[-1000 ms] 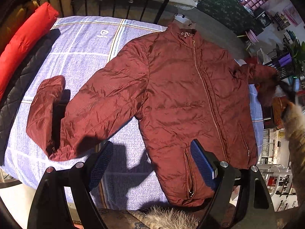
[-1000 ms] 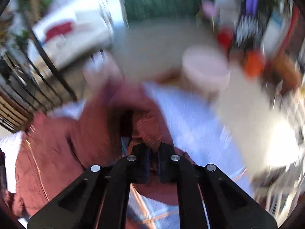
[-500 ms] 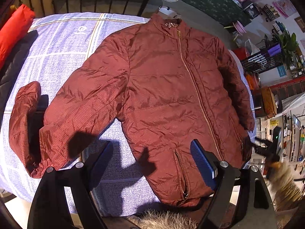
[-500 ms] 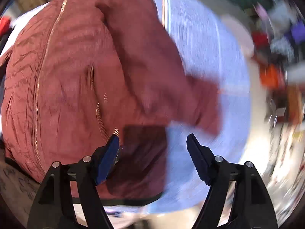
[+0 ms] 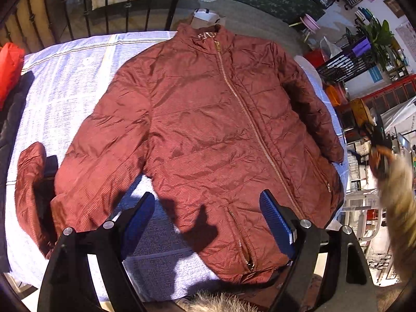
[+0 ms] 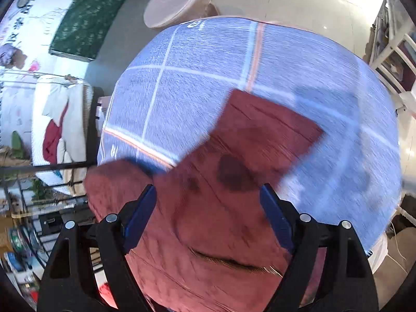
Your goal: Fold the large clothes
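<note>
Dark red puffer jacket (image 5: 208, 135) spread flat, front up, on a pale blue checked sheet (image 5: 65, 91), seen past two wide-spread grippers.

Nearest, left gripper (image 5: 208, 218) hovering over hem and pocket zip, jaws apart, nothing between the pads. Right gripper (image 6: 208, 208) over the jacket's sleeve (image 6: 260, 135), jaws opening, fabric below but not pinched; this view smeared by motion, seams hard to read. Hem partly cut off behind the gripper bodies. Long axis running from hem, near, to collar (image 5: 205, 36), far, zip slanting up toward it. One sleeve angled out leftward, cuff (image 5: 31, 182) bent back on itself. Beyond, black iron railing (image 5: 124, 5), cluttered shelves too small to make out. No containers distinguishable.
</note>
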`<state>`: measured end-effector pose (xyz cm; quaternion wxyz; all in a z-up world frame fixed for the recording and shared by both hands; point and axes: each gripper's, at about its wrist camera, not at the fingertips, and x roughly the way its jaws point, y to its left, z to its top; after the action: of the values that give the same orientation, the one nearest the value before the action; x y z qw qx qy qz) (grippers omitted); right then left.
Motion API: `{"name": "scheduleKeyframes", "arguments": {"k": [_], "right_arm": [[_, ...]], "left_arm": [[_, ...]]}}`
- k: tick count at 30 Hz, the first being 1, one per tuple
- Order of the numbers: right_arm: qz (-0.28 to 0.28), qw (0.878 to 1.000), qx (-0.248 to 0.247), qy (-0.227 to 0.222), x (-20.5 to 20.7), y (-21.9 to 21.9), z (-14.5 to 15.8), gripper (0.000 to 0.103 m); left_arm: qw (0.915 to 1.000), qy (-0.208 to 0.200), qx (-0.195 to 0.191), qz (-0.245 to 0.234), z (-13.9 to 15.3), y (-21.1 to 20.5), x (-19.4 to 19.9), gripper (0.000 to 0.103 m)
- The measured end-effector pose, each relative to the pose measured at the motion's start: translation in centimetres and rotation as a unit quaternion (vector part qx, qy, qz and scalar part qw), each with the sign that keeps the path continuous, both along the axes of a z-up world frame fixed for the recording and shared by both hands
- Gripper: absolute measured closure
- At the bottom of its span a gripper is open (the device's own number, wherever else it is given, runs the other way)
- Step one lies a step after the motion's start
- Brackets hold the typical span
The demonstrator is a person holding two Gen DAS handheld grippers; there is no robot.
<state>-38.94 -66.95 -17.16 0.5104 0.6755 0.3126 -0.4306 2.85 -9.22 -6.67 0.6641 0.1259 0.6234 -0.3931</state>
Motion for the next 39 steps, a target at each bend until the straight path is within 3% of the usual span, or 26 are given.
{"name": "scheduleKeyframes", "arguments": {"k": [4,7,10,11,13,16,18,20,23,24,26,29,30,32,35,39], "right_arm": [[-0.043,0.994,0.071,0.074,3.0,-1.3,-2.7,0.022],[-0.061,0.979,0.135,0.14,3.6,-0.8,-7.3,0.022],[-0.083,0.974,0.14,0.158,3.2,-0.1,-9.7,0.026],[-0.072,0.973,0.135,0.17,3.5,0.0,-9.8,0.033],[-0.028,0.975,0.112,0.191,4.6,0.2,-9.5,0.063],[-0.016,0.988,0.069,0.14,4.8,-0.4,-7.9,0.091],[0.014,0.992,0.007,0.126,4.9,-2.0,-4.3,0.092],[0.065,0.985,-0.077,0.143,6.1,-4.1,0.2,0.093],[0.112,0.965,-0.209,0.108,7.4,-7.7,9.6,0.093],[0.122,0.952,-0.265,0.087,7.8,-9.1,14.1,0.093],[0.155,0.933,-0.325,0.029,9.0,-10.5,19.6,0.093],[0.216,0.912,-0.348,-0.019,11.7,-11.3,23.0,0.093],[0.227,0.91,-0.347,-0.015,12.4,-11.3,22.7,0.093],[0.224,0.917,-0.331,0.004,12.5,-11.6,20.8,0.093],[0.181,0.938,-0.293,0.031,9.7,-11.4,16.0,0.09],[0.154,0.967,-0.187,0.08,4.8,-8.5,7.5,0.086]], "left_arm": [[0.9993,-0.002,0.013,0.034,-0.2,2.0,0.3,0.022],[0.9971,0.004,0.021,0.073,-0.5,3.8,0.8,0.022],[0.9943,0.002,0.033,0.101,-0.8,5.4,0.9,0.022],[0.9934,0.003,0.036,0.109,-0.9,5.9,0.9,0.022],[0.9921,0.009,0.036,0.12,-1.2,6.4,1.0,0.022],[0.9915,0.018,0.035,0.124,-1.7,6.1,1.3,0.022],[0.993,0.017,0.027,0.113,-1.6,5.2,1.4,0.022],[0.9955,0.007,0.021,0.092,-1.3,3.9,1.3,0.022],[0.9983,-0.007,0.013,0.057,-0.7,2.0,0.8,0.022],[0.9988,-0.01,0.01,0.047,-0.5,1.5,0.7,0.022],[0.9992,-0.012,0.004,0.037,-0.4,0.8,0.4,0.022],[0.9995,-0.008,0.004,0.031,-0.6,0.5,-0.1,0.022],[0.9995,-0.008,0.004,0.031,-0.7,0.6,-0.2,0.022],[0.9993,-0.007,0.006,0.035,-0.8,1.1,-0.4,0.022],[0.9986,-0.004,0.011,0.052,-1.1,2.4,-0.5,0.022],[0.9944,0.004,0.025,0.102,-2.4,5.3,0.5,0.022]]}}
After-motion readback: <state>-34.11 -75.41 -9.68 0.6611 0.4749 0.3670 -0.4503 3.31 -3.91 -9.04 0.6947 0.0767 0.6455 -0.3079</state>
